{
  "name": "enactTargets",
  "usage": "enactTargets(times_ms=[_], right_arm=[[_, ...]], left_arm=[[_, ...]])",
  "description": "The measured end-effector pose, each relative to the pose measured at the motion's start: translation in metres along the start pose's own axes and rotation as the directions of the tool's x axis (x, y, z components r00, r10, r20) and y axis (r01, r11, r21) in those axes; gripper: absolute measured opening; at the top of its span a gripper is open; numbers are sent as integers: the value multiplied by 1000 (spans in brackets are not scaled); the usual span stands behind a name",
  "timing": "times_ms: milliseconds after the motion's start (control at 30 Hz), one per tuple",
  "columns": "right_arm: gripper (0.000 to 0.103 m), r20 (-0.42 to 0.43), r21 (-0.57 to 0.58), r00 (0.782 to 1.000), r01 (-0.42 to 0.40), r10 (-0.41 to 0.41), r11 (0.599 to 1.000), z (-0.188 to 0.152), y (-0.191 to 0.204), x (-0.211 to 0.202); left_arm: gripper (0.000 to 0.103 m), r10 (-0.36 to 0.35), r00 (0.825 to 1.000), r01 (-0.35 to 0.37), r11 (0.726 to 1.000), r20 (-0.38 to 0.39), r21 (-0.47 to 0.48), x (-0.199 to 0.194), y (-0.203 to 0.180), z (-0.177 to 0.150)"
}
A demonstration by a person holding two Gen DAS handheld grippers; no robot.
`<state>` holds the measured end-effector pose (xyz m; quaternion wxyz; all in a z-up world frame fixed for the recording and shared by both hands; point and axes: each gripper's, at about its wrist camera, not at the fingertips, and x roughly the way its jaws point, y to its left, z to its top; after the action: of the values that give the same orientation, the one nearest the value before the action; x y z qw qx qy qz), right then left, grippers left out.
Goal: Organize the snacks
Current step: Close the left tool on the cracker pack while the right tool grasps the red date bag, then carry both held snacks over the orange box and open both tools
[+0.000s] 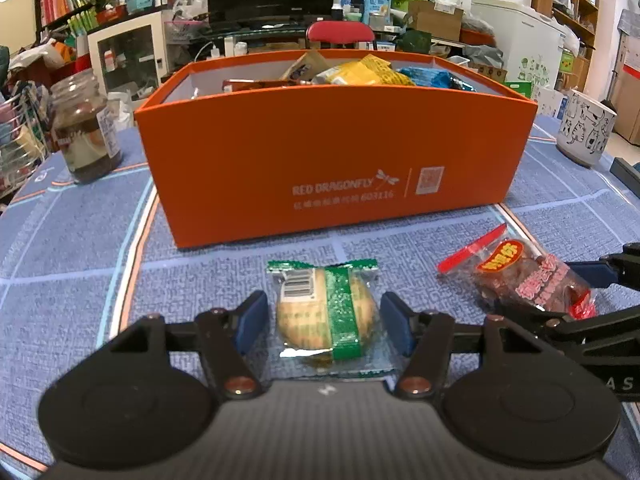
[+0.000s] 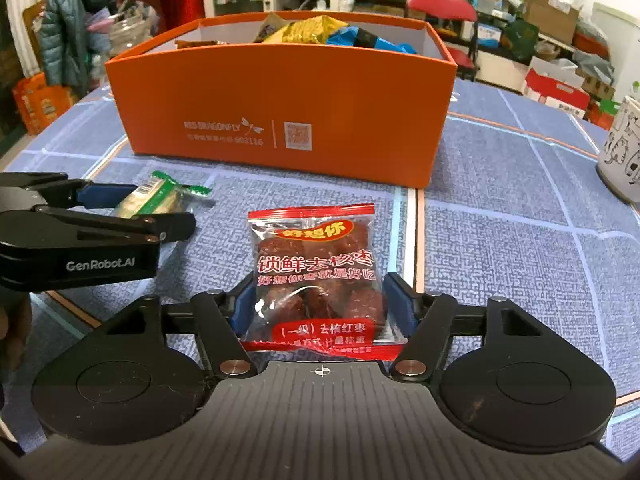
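Note:
A green-banded biscuit packet [image 1: 326, 312] lies on the blue tablecloth between the fingers of my left gripper [image 1: 324, 326], which is open around it with small gaps on both sides. A red date packet [image 2: 316, 280] lies between the fingers of my right gripper [image 2: 320, 306], open, pads close to its edges. The orange box [image 1: 332, 160] with several snacks inside stands just behind both. The right gripper [image 1: 600, 300] also shows in the left wrist view, around the date packet [image 1: 528, 276]. The left gripper [image 2: 132, 208] and biscuit packet [image 2: 154, 200] show in the right wrist view.
A glass jar [image 1: 86, 128] stands left of the box. A white cat-print cup [image 1: 584, 128] stands to the right, also in the right wrist view [image 2: 622, 152]. Cluttered shelves, a red chair [image 1: 340, 34] and a TV lie beyond the table.

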<state>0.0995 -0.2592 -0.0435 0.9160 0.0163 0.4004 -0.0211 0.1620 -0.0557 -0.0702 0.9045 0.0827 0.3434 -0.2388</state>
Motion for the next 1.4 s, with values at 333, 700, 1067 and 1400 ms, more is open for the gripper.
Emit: enactTargets(times_ms=[333,700,1067,1400], right_arm=[[46,-7,-3,1000,0,0,1000,3,3,-2],[45,91,-66,995,49,-43,997,5,10,-24],[45,192,-122,980,75,-50,990,10,28,-61],[45,260,4,966,11,-12,1000,40,8,-102]], left_arm=[[47,-44,999,43,998,-2,-37,-8,8,1],[47,2,997,-4,1000,73,22,-33,-2,11],[47,7,993,-7,1000,115,2,-69,6,18],[47,33,982,-22,998,185,-61,-103,34,48]])
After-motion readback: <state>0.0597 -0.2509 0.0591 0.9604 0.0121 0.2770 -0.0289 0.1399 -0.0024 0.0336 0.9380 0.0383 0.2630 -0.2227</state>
